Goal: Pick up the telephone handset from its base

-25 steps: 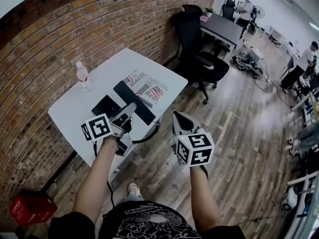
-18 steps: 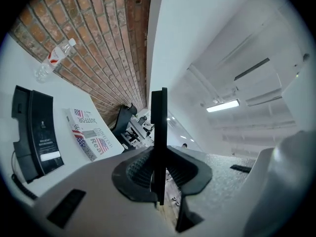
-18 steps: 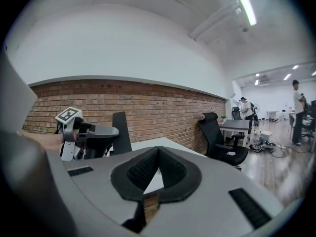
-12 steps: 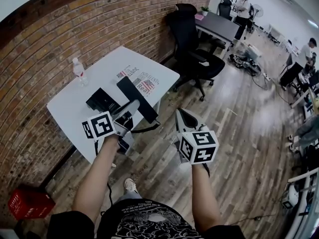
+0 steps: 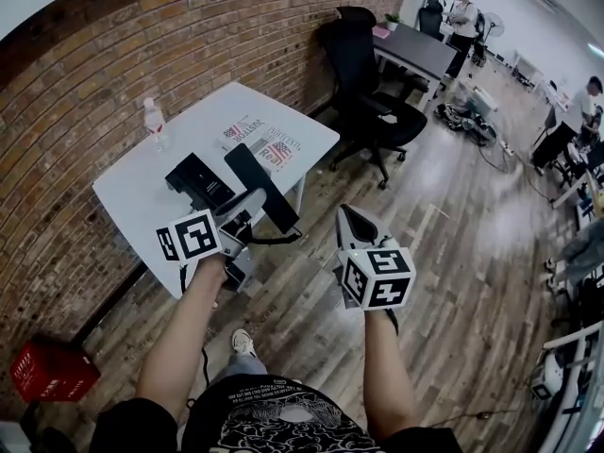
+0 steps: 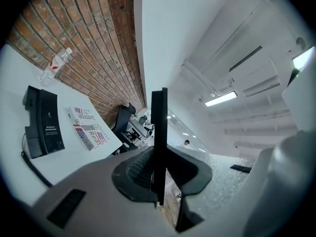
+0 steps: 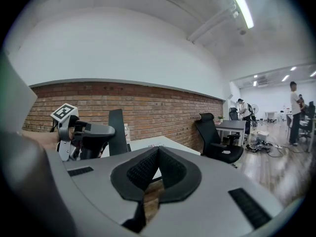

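The black telephone handset (image 5: 261, 186) is off its base and held over the white table's near edge. My left gripper (image 5: 249, 202) is shut on its lower end. In the left gripper view the handset (image 6: 158, 132) stands edge-on between the pads. The black base (image 5: 197, 179) sits on the table (image 5: 142, 206), also seen as the base (image 6: 43, 125) at the left, with the coiled cord (image 6: 32, 167) trailing from it. My right gripper (image 5: 347, 218) hangs over the floor to the right, shut and empty; in its own view the gripper (image 7: 157, 154) has its pads together.
A newspaper (image 5: 260, 143) lies on the table beyond the handset, and a water bottle (image 5: 156, 125) stands by the brick wall. A black office chair (image 5: 374, 102) is past the table, a red crate (image 5: 52, 371) on the floor at left. People stand far back.
Both grippers have drawn back from the table toward the person, and the handset has come off the newspaper area to the table's near edge.
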The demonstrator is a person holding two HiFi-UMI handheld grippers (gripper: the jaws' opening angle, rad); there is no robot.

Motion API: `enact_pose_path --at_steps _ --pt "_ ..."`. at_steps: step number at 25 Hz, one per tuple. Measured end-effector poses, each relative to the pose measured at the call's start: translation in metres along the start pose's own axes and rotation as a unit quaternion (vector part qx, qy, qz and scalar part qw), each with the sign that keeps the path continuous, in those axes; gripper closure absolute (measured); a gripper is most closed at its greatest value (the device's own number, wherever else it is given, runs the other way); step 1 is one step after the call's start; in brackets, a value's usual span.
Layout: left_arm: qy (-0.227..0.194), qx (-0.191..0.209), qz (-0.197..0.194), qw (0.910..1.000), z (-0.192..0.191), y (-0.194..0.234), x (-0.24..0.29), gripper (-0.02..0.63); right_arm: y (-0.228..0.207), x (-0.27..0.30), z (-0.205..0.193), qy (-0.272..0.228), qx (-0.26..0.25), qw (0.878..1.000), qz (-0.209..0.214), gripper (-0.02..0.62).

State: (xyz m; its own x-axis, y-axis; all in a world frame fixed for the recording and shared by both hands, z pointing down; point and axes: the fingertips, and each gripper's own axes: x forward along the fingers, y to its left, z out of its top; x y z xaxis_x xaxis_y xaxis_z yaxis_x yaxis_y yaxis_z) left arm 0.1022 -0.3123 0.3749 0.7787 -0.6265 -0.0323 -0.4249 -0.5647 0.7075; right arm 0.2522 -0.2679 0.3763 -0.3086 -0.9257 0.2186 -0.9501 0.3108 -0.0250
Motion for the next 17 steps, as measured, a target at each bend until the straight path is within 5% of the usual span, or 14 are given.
enact_pose_path --at_steps 17 --pt "-0.006 -0.005 0.010 0.9999 -0.013 -0.001 -0.029 0.531 0.016 -0.021 -0.009 0.003 -0.004 1.000 0.000 0.595"
